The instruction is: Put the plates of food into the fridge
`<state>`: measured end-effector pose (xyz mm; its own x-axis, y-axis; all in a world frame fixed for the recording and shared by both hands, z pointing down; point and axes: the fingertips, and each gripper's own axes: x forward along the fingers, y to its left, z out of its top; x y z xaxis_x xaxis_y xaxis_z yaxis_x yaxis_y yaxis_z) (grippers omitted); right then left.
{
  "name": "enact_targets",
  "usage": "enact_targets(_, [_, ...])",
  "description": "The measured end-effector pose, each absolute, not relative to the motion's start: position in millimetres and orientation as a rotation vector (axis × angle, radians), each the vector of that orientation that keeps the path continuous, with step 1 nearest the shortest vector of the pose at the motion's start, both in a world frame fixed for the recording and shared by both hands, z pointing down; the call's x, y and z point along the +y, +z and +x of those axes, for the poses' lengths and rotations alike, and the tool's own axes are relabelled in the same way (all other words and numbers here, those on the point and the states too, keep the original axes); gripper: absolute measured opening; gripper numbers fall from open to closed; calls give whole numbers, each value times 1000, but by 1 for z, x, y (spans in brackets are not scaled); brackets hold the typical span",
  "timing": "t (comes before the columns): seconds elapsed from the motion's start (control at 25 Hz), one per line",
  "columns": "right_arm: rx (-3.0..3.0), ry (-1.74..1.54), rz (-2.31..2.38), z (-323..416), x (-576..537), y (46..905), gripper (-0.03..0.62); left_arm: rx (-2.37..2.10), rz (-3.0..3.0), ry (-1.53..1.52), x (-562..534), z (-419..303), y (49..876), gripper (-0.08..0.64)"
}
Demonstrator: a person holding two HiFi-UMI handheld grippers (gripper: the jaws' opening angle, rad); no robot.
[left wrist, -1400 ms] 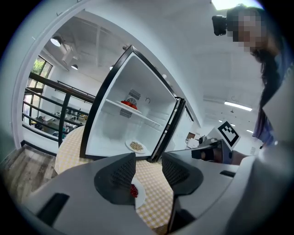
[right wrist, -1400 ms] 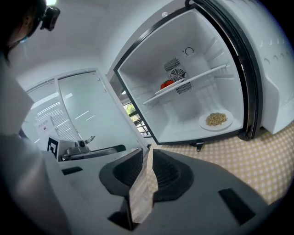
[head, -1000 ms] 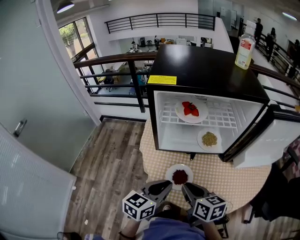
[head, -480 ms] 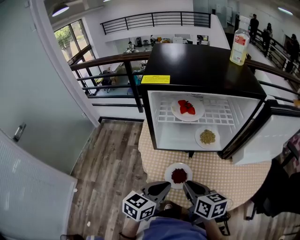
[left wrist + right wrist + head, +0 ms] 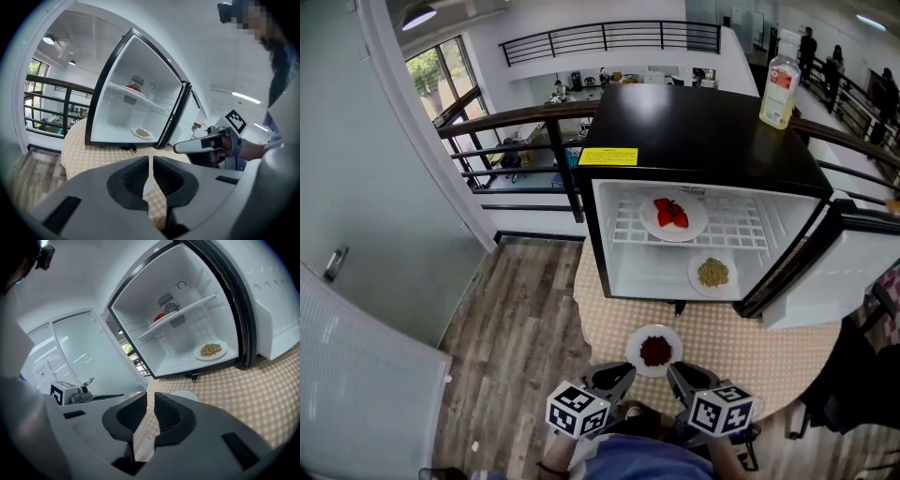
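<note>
A white plate of dark red food [image 5: 654, 350] sits on the checked tablecloth in front of the open fridge [image 5: 694, 131]. Inside, a plate of red pieces [image 5: 672, 217] rests on the wire shelf and a plate of yellowish grains [image 5: 712, 273] lies on the fridge floor [image 5: 211, 350]. My left gripper [image 5: 614, 382] [image 5: 150, 176] hovers just behind the near plate's left side, shut and empty. Behind the plate's right side is my right gripper [image 5: 684, 380] [image 5: 151, 413], its jaws a narrow slit apart with nothing between them; the plate's rim [image 5: 185, 394] shows just past its jaws.
The fridge door [image 5: 834, 272] stands swung open to the right. A plastic bottle [image 5: 778, 89] stands on the fridge's black top. The round table [image 5: 750, 361] ends near my body, with wooden floor [image 5: 516, 319] to the left and a railing [image 5: 525, 131] behind.
The head view has drifted a little, so the fridge and plates sit slightly further left. Both grippers stay in about the same place behind the near plate.
</note>
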<state>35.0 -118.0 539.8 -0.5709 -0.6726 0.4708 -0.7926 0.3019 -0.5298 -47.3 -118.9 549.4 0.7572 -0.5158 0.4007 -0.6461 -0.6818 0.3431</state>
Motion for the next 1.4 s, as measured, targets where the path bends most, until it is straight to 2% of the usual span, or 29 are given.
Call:
enact_targets(0.12, [-2363,1128,1382,48,-124,554,61,-868,2468,411,-126,-52,567,39])
enact_targets(0.2, [-2339,1148,1384,56,-129,566,61,-830,2457,437,-131,-52,578,85])
enact_targets(0.52, [-2212,1307,1350,82,-147,631,66,-698,2393,643,-149,-53,643,147])
enact_targets(0.68, [-2141,1340,1297,86,-150,662,125,-656,2327,704,-158,-56,669,175])
enact_targets(0.84, [-2114,1383,1281,84,-151,681,147,-616,2274,718,-167,-56,684,206])
enact_targets(1.4, [-2044,1379,1308,75,-155,703,149,-592,2216,728,-174,-51,704,207])
